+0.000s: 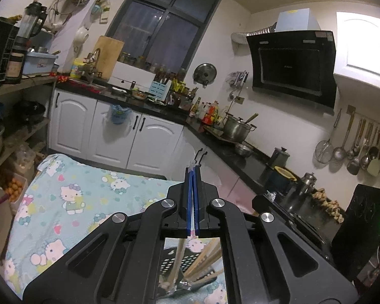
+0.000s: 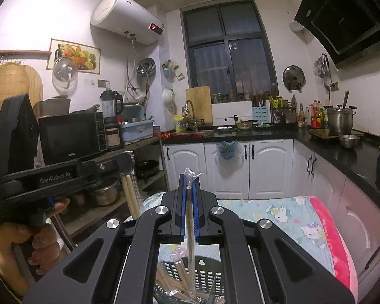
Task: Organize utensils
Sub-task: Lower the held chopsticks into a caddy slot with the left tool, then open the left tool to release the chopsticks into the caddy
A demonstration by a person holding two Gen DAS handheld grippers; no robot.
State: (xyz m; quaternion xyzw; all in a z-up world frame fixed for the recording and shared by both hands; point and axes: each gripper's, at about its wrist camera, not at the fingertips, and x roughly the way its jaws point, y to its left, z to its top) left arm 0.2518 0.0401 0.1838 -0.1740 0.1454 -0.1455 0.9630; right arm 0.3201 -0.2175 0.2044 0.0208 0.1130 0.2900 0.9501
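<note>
Upright, a plastic-wrapped chopstick (image 2: 190,217) is clenched between the blue pads of the right gripper (image 2: 189,185), its long axis running vertically — lower end down in the black perforated basket (image 2: 202,276) among other chopsticks (image 2: 169,281). The left gripper (image 1: 193,174) is held level above the table (image 1: 71,192), jaws pinched on clear plastic wrap (image 1: 192,164) — wrapped chopsticks (image 2: 130,195) hang below it.

right gripper (image 2: 190,185): blue-padded jaws pinch clear-wrapped wooden chopsticks (image 2: 189,217) upright | below: black perforated plastic basket (image 2: 205,276) holding wooden chopsticks | left gripper (image 2: 124,167): clamps another wrapped pair (image 2: 130,195)
</note>
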